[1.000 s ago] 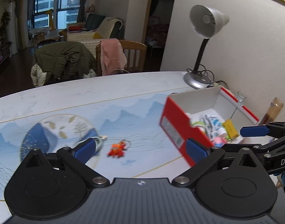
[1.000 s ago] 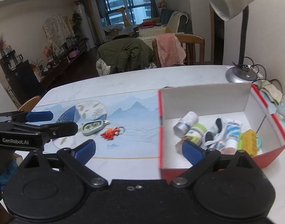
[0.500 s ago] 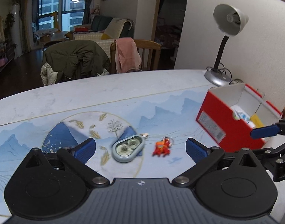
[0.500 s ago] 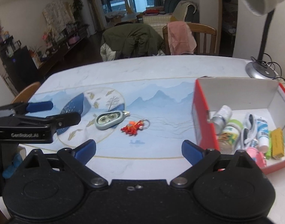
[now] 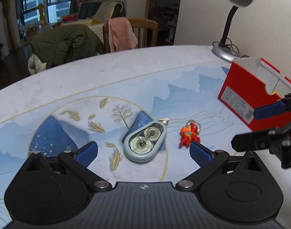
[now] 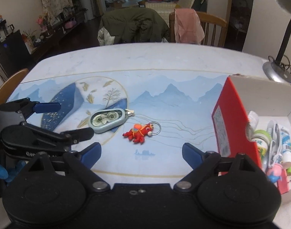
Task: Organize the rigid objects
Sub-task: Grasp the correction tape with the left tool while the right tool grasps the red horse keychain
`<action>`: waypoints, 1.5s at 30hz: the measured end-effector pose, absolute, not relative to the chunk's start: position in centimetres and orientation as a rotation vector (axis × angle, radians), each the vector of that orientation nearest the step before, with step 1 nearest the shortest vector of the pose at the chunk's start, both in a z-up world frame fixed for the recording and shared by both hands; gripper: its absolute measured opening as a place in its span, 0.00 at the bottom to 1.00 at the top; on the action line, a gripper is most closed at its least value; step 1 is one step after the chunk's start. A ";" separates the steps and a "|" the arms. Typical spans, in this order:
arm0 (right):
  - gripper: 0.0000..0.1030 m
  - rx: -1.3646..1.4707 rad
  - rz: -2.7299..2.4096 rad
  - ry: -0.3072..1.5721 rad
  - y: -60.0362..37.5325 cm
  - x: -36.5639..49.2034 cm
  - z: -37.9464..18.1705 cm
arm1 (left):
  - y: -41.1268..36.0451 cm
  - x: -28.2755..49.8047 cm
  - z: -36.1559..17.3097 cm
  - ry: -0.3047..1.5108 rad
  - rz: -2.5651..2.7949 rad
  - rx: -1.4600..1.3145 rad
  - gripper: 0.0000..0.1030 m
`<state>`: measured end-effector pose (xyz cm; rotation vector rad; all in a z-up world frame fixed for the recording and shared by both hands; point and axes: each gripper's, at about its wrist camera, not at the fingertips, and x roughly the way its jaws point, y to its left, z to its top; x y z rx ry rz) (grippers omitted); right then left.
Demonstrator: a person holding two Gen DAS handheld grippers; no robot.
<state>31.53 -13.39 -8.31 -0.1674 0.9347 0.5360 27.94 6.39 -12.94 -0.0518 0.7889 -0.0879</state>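
Reaching for the last two loose pieces, you have your left gripper (image 5: 143, 153) spread wide and empty just short of the correction-tape dispenser (image 5: 145, 142), while your right gripper (image 6: 141, 152) holds nothing, its jaws closing a little in front of the red horse keychain (image 6: 140, 130) on the table mat (image 6: 174, 103). Lower each hand until the pads straddle its piece, taking the dispenser across its narrow sides and the horse by its body rather than the ring. Both then belong in the red box (image 6: 224, 126) at your right, already holding tubes and bottles.
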 end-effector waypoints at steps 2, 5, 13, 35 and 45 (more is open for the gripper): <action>0.86 -0.154 0.522 0.956 -13.0 32.5 -8.8 | 6.6 28.6 -13.6 0.798 -0.084 -0.057 1.00; 0.84 -0.150 0.500 0.975 -12.2 33.6 -9.6 | 7.0 29.6 -14.4 0.804 -0.089 -0.070 1.00; 0.76 -0.132 0.444 1.040 -10.3 36.3 -12.1 | 7.2 31.3 -16.2 0.816 -0.083 -0.054 1.00; 0.44 -0.136 0.397 1.113 -8.0 37.5 -14.4 | 6.2 31.9 -17.8 0.770 -0.124 0.048 0.76; 0.36 -0.125 0.417 1.090 -8.8 36.9 -14.1 | 5.2 31.5 -17.3 0.782 -0.130 0.058 0.55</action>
